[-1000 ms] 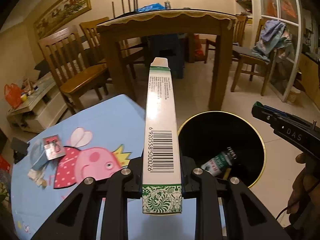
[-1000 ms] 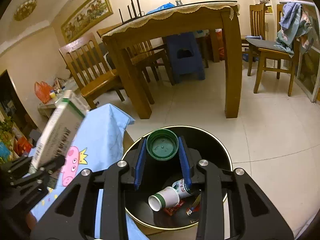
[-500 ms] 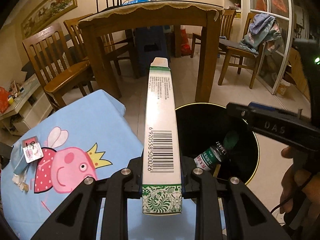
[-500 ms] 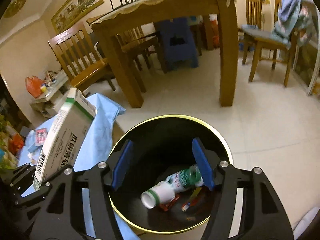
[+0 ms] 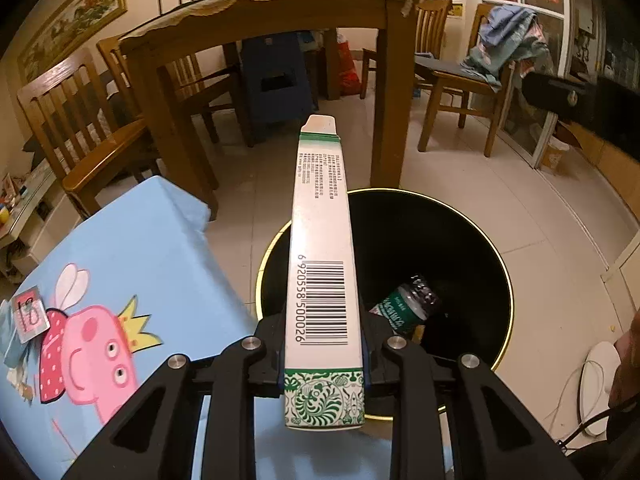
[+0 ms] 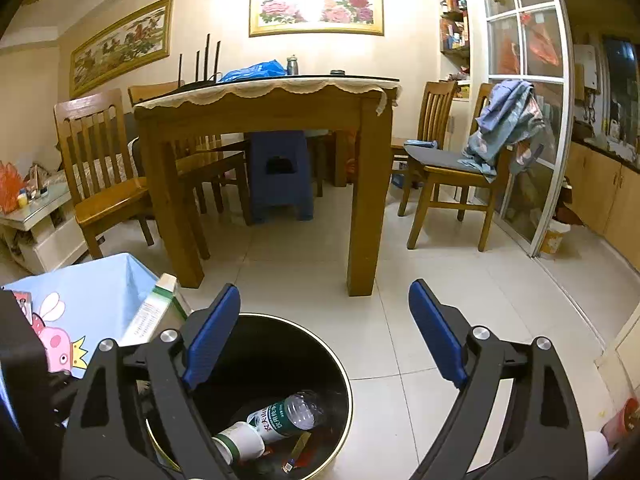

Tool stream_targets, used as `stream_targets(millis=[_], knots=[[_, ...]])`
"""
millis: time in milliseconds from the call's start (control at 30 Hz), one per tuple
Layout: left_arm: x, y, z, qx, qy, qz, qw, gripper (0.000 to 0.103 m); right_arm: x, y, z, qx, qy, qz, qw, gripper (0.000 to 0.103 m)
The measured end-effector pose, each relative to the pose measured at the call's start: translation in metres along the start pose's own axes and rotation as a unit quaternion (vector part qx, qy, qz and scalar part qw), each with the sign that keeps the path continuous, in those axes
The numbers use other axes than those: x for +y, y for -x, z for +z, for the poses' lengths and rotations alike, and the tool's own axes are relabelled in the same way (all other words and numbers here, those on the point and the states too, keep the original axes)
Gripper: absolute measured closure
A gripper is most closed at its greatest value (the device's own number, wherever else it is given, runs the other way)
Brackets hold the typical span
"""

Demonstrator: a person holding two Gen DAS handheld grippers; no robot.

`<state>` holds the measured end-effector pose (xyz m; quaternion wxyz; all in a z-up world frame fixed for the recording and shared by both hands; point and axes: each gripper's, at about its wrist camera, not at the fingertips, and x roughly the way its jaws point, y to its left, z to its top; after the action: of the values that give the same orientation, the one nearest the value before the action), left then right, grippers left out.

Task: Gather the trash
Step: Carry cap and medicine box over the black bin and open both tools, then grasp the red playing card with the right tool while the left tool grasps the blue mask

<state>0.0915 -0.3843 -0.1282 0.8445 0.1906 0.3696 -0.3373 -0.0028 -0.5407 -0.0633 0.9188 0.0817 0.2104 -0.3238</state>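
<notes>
Left gripper (image 5: 324, 344): jaws clamp the near end of a long white carton (image 5: 322, 264) with green print, and they are easing open slightly while the pads still touch its sides. The carton points to 12 o'clock, barcode face up, its far end over the rim of the black bin (image 5: 472, 240) with the gold edge.

Left wrist view only: a plastic bottle (image 5: 408, 304) at 3 o'clock of the carton, inside the bin; a small card marked 18 (image 5: 30, 316) at 9 o'clock on the blue cartoon-print counter (image 5: 160, 248); part of a hand at the right edge.

Right gripper (image 6: 324, 348): jaws wide and opening further, nothing between them, above the bin.

Right wrist view only: bin floor, with the bottle lying beside a white cup (image 6: 240, 442) and small wrappers; the carton's far tip at 9 o'clock; the wooden dining table (image 6: 264, 120) at 12 o'clock.
</notes>
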Motion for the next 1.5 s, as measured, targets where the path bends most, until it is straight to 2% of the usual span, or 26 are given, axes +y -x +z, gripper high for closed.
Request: stream_targets(millis=[67,333,600,833,1000,1133,1233,1300,1333,1433,1500], knots=[[-0.005,-0.002,0.001,-0.001,-0.003,0.007,1.0,0.061,-0.003,-0.001,0.001,0.001,0.0,-0.002,1.0,0.018],[-0.001,0.001,0.0,-0.006,-0.006,0.012,0.9999,0.059,-0.002,0.008,0.0,-0.006,0.003,0.0,1.0,0.017],[0.024,0.023,-0.011,-0.017,0.022,0.035,0.999,0.042,0.019,0.016,-0.001,-0.011,0.022,0.008,1.0,0.015],[0.072,0.056,-0.032,-0.032,0.058,0.095,0.9932,0.027,0.06,0.02,-0.005,-0.008,0.057,0.022,0.998,0.012],[0.123,0.093,-0.056,-0.049,0.093,0.167,0.9802,0.011,0.096,0.025,-0.012,-0.005,0.081,0.038,0.996,0.011],[0.167,0.121,-0.079,-0.055,0.13,0.215,0.9664,0.007,0.134,0.024,-0.023,0.008,0.113,0.058,0.992,0.009],[0.213,0.146,-0.112,-0.05,0.169,0.259,0.9495,0.007,0.164,0.018,-0.037,0.048,0.136,0.102,0.984,0.008],[0.243,0.159,-0.135,-0.043,0.195,0.28,0.9389,0.007,0.195,0.015,-0.056,0.09,0.164,0.152,0.97,0.009],[0.256,0.163,-0.145,-0.04,0.205,0.285,0.9354,0.007,0.215,0.018,-0.066,0.11,0.179,0.188,0.96,0.009],[0.294,0.176,-0.181,-0.024,0.242,0.302,0.922,0.007,0.265,0.033,-0.085,0.135,0.208,0.261,0.933,0.01],[0.316,0.183,-0.204,-0.015,0.265,0.302,0.9159,0.007,0.299,0.043,-0.093,0.145,0.224,0.291,0.919,0.01]])
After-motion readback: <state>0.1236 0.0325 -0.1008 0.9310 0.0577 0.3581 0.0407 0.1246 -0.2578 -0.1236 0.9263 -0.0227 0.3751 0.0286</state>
